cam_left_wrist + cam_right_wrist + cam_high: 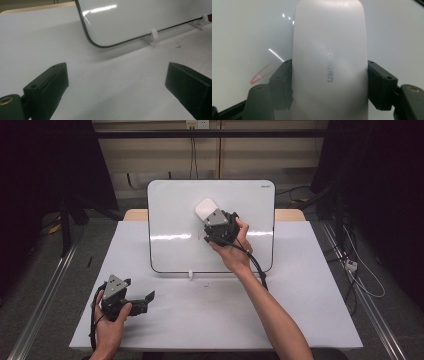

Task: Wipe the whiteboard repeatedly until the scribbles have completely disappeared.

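Note:
A whiteboard (175, 220) stands tilted on small white feet at the back of the table. My right gripper (212, 220) is shut on a white board eraser (205, 208) and holds it against the board's face. In the right gripper view the eraser (329, 62) sits between both black fingers (283, 82), and a red pen mark (259, 76) shows on the board to its left. My left gripper (142, 292) rests low over the table near the front left, open with nothing between its fingers (48, 85). The board's lower corner (97, 42) lies ahead of it.
The table (310, 310) is covered in white. A white foot (190, 274) props the board's lower edge, with small dark specks (178, 45) on the table close by. Cables and black stands crowd the floor on both sides.

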The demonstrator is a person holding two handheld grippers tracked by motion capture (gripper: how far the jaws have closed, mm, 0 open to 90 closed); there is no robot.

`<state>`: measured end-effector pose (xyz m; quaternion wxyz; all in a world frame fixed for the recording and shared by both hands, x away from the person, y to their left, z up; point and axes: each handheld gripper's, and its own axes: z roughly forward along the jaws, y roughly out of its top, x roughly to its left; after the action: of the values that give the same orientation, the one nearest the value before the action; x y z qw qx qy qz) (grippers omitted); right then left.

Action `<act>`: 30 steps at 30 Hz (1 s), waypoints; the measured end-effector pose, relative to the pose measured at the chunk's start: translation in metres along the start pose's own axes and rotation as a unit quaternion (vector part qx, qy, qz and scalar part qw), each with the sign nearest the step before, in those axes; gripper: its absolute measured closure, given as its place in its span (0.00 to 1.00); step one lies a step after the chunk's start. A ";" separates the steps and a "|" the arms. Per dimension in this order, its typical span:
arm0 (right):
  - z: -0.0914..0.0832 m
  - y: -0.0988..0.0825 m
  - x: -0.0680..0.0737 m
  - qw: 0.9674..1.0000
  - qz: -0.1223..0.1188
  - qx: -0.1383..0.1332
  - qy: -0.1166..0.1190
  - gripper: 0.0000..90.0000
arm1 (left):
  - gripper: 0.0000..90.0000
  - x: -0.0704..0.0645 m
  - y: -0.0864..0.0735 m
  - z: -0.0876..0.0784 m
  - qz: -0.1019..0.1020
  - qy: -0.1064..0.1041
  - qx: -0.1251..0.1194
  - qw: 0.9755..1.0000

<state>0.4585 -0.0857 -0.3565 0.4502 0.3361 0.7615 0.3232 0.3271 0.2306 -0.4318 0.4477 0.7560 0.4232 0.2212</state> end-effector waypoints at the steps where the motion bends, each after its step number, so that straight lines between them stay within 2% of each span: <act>1: -0.001 -0.002 0.004 1.000 -0.005 0.000 0.004 0.36 | 0.05 0.000 0.000 0.000 0.000 0.001 0.000 1.000; 5: -0.002 -0.007 0.015 1.000 -0.010 0.000 0.008 0.35 | 0.05 0.000 0.000 -0.001 -0.001 0.003 0.000 1.000; 13: -0.003 -0.010 0.025 1.000 -0.008 -0.003 0.011 0.36 | 0.05 0.001 0.000 0.000 -0.001 0.002 0.000 1.000; 20: -0.005 -0.014 0.045 0.999 -0.034 -0.004 0.023 0.36 | 0.05 0.001 0.000 0.000 0.000 0.002 0.001 1.000; 30: -0.007 -0.018 0.073 0.998 -0.055 -0.003 0.038 0.36 | 0.05 0.000 0.000 0.000 0.001 0.002 0.002 1.000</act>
<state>0.4217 -0.0391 -0.4026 0.4387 0.2800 0.7944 0.3132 0.3276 0.2305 -0.4320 0.4451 0.7569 0.4235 0.2227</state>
